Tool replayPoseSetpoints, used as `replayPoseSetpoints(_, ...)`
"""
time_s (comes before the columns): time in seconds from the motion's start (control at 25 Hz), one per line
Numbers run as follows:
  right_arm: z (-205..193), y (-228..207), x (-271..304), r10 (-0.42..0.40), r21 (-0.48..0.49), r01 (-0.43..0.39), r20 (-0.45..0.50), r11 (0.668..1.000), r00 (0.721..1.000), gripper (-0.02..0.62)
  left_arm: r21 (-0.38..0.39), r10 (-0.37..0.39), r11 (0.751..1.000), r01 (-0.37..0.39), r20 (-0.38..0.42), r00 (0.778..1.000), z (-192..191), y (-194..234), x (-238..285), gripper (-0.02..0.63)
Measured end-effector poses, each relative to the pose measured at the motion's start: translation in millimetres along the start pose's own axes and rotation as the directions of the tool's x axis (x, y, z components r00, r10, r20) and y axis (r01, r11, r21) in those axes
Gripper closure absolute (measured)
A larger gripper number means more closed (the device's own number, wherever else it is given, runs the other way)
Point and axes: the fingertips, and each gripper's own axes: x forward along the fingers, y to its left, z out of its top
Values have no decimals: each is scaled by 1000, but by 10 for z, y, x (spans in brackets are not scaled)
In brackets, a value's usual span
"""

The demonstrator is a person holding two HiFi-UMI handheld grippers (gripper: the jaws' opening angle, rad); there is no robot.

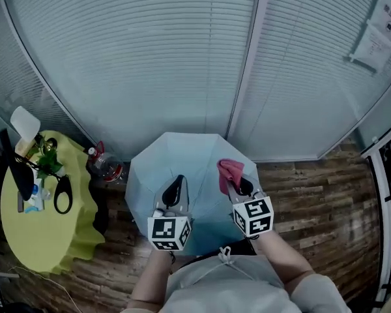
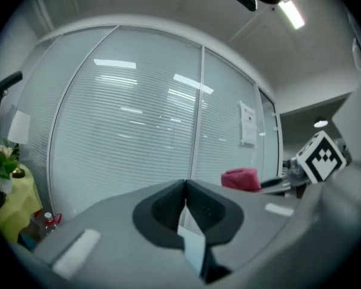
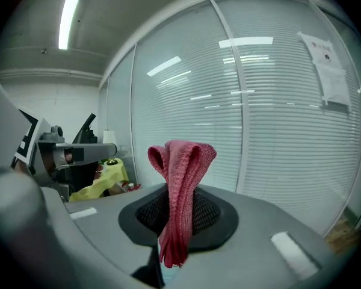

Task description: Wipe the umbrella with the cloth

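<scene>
An open pale blue umbrella [image 1: 182, 155] spreads below me over the wooden floor. My left gripper [image 1: 176, 186] sits over its near left panel. Its jaws are shut in the left gripper view [image 2: 185, 200], with a pale blue strip [image 2: 192, 245] pinched low between them that looks like umbrella fabric. My right gripper [image 1: 239, 186] hovers over the right side of the canopy, shut on a folded red cloth [image 1: 229, 170]. In the right gripper view that cloth [image 3: 182, 179] stands up out of the shut jaws [image 3: 179, 215] and also hangs below them. Nothing shows whether the cloth touches the canopy.
A glass wall with shut blinds [image 1: 182, 57] curves close behind the umbrella, with a paper notice [image 1: 378, 31] on it. A round table under a yellow-green cover [image 1: 45, 230] stands at the left and carries a lamp, a plant and small items. Bottles [image 1: 104, 165] stand on the floor beside it.
</scene>
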Motion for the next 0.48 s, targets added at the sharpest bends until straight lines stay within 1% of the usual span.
replayPoseSetpoints(0.12,200,-77,-177,-24,-7,25,48,1000,999,538,41,-26,999,23,64,998,321,-186,-54,600)
replayPoseSetpoints(0.24,287,-96,-293,-26,29,24,70,999,997,539,81,-24,997,14,124,992,511,-307,-151,600)
replayPoseSetpoints(0.32,317,-83,-347,-19,44,15,79,999,997,540,66,-28,998,19,138,990,555,-356,-187,600)
replayPoseSetpoints(0.4,305,-63,-368,-21,31,19,79,999,997,540,37,-25,999,20,131,991,541,-357,-200,600)
replayPoseSetpoints(0.48,254,-27,-365,-22,17,21,69,1000,997,540,29,-14,1000,10,116,993,492,-325,-217,600)
